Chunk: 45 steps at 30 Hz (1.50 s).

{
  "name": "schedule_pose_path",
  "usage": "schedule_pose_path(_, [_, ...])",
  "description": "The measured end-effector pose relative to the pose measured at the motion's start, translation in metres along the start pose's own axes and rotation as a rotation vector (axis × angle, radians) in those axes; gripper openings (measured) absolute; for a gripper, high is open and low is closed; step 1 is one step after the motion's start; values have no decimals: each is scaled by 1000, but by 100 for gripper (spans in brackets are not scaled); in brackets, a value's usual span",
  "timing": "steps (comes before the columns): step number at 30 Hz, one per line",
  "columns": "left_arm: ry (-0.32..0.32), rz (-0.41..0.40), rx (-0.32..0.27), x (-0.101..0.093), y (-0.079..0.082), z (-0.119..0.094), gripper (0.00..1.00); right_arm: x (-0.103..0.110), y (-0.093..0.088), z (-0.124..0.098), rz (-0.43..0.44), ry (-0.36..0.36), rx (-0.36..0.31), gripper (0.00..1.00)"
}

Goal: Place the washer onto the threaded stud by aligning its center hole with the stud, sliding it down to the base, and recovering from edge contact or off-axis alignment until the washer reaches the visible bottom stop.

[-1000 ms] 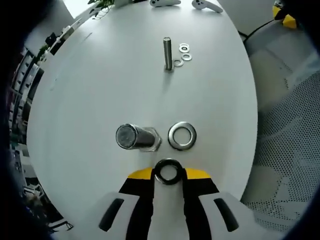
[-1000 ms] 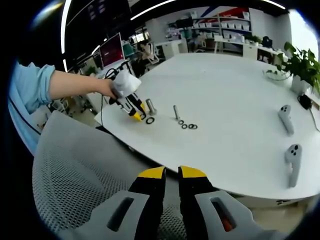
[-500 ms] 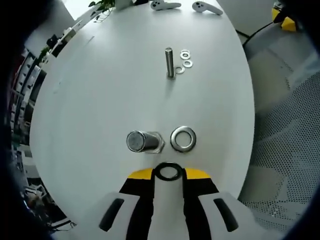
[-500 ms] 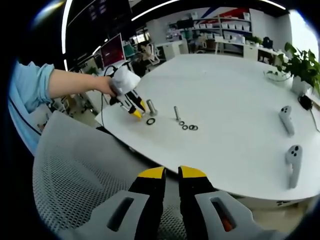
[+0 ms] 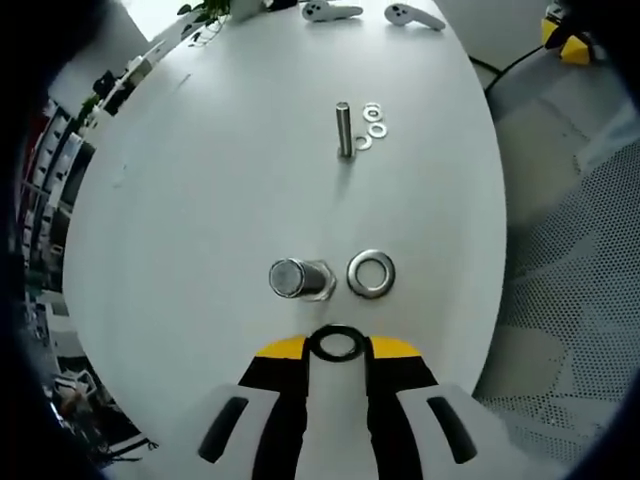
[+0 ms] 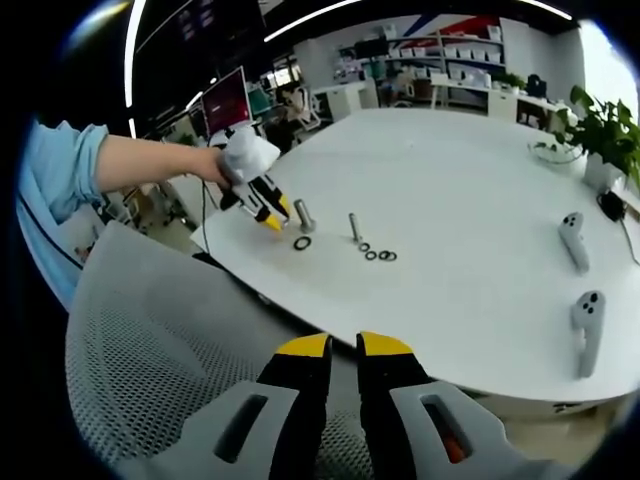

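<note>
1. Over the last second the desk (image 5: 200, 180) shrank in my left gripper view: the stud (image 5: 296, 279) and the washer (image 5: 371, 274) beside it sat smaller and further out, so I had lifted my left tongs (image 5: 338, 346) away.
2. Those tongs were clamped on a dark ring (image 5: 337, 343), held off the desk short of the stud. I judged the placing not yet begun.
3. The slim bolt (image 5: 344, 129) stood far off, with small washers (image 5: 372, 124) beside it.
4. My right tongs (image 6: 343, 350) sat together, empty, over a mesh chair (image 6: 170, 360).
5. I saw no containers.
</note>
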<state>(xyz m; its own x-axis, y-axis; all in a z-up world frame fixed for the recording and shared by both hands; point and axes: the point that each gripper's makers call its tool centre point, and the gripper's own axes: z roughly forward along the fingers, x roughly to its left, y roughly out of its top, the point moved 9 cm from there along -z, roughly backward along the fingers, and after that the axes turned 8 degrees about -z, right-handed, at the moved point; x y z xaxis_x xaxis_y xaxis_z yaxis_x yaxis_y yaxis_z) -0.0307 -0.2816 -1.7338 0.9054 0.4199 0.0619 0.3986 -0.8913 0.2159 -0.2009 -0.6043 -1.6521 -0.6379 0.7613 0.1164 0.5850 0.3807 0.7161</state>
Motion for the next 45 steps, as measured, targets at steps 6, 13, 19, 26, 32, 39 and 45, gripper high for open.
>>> schedule_pose_path(6, [3, -4, -5, 1, 5, -14, 19, 0, 0, 0, 0, -1, -3, 13])
schedule_pose_path(13, [5, 8, -4, -2, 12, -24, 19, 0, 1, 0, 2, -3, -9, 13])
schedule_pose_path(19, [13, 22, -6, 2, 20, -31, 19, 0, 1, 0, 4, -5, -13, 13])
schedule_pose_path(26, [20, 42, -11, 6, 33, -38, 0, -1, 1, 0, 6, -7, -17, 13])
schedule_pose_path(32, [38, 63, -4, 12, 40, -36, 0, 0, 1, 0, 6, -6, -16, 13])
schedule_pose_path(39, [68, -138, -99, 39, 10, -59, 0, -1, 2, 1, -5, 1, -1, 13])
schedule_pose_path(45, [6, -181, -12, 25, -37, -46, 0, -1, 1, 1, -4, 2, -2, 13])
